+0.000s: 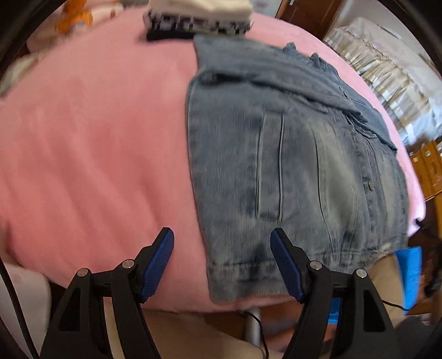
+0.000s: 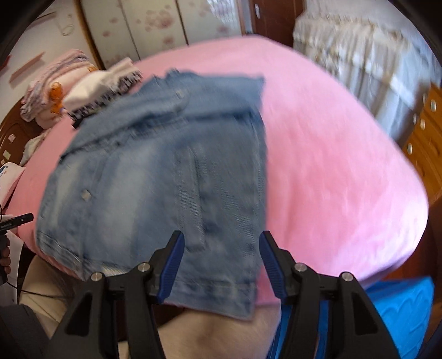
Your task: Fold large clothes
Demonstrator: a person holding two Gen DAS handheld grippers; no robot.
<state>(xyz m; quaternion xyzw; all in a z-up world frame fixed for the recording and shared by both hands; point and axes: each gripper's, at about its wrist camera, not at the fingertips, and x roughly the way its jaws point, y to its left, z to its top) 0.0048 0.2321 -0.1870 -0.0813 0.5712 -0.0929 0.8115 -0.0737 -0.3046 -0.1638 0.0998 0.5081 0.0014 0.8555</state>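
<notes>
jacket [image 1: 290, 165]: denim, lay flat on the pink bed [image 1: 96, 138], sleeves already turned in, hem at the bed's near edge and hanging slightly over it.
left gripper [image 1: 222, 262]: fingers stood wide, nothing between the pads, poised over the jacket's near left corner; one finger was over bare pink, the other over denim.
right gripper [image 2: 221, 262]: fingers stood fairly wide, empty, above the jacket's near right corner, the hem band showing between them.
feel, i'd say: denim looked thick and fairly stiff, heavier than a shirt, not slippery; it should hold a crease but resist a tight fold, and the doubled hem band would be bulky in the pads.
where to grab: the two near hem corners looked the best bet, one each, pinching the band so all layers come up together; a button [image 2: 86, 195] sat left of the right gripper, best avoided.
edges: the hem overhung the near edge of the bed, so a corner could be slid onto a lower finger there.
room: beyond the jacket, a stack [image 1: 199, 19] of folded clothes touched or nearly touched its far end, so a fold away from the hem had little spare; wide pink lay free on both sides of the jacket.
</notes>
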